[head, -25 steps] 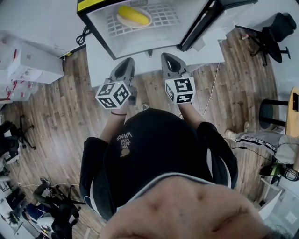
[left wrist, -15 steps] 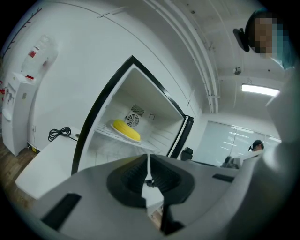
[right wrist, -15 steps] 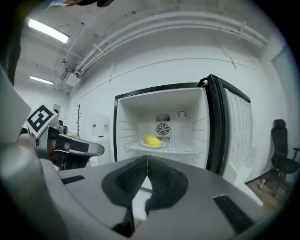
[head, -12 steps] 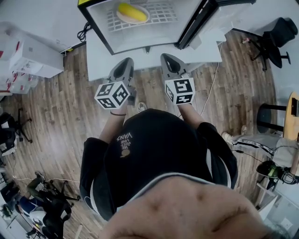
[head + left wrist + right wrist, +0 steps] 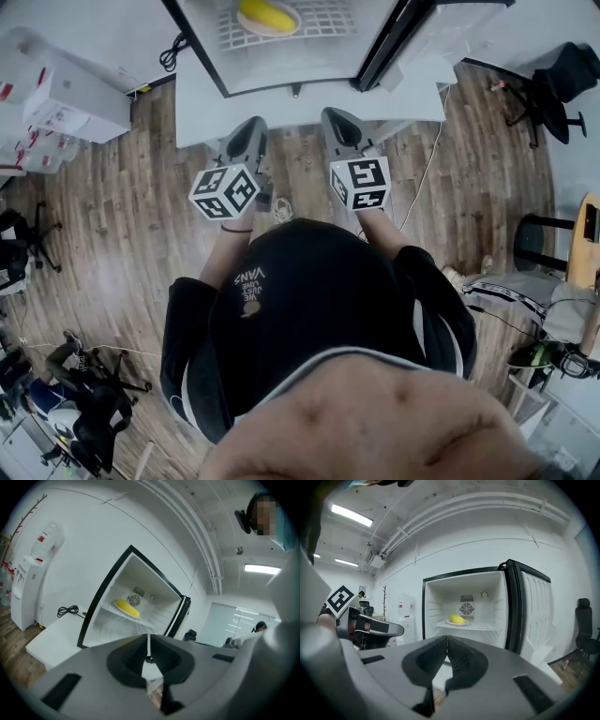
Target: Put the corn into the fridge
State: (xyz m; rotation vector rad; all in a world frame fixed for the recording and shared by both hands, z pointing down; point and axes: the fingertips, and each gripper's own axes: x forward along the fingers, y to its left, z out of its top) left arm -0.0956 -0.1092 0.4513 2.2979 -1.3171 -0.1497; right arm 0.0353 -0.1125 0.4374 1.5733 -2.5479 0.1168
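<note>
Fig.: Fridge (image 5: 281,70) w/ door (image 5: 398,42) swung open at right, standing on a white counter (image 5: 412,94). Corn (image 5: 267,15) lies on a plate (image 5: 457,623) on the wire shelf (image 5: 328,23), toward the shelf's left edge, just in front of the rear fan (image 5: 467,608). L gripper (image 5: 248,131) & R gripper (image 5: 339,120) sit side by side at the counter's near edge, well apart from the corn. Both pairs of jaws are pressed together, w/ nothing between them.
</note>
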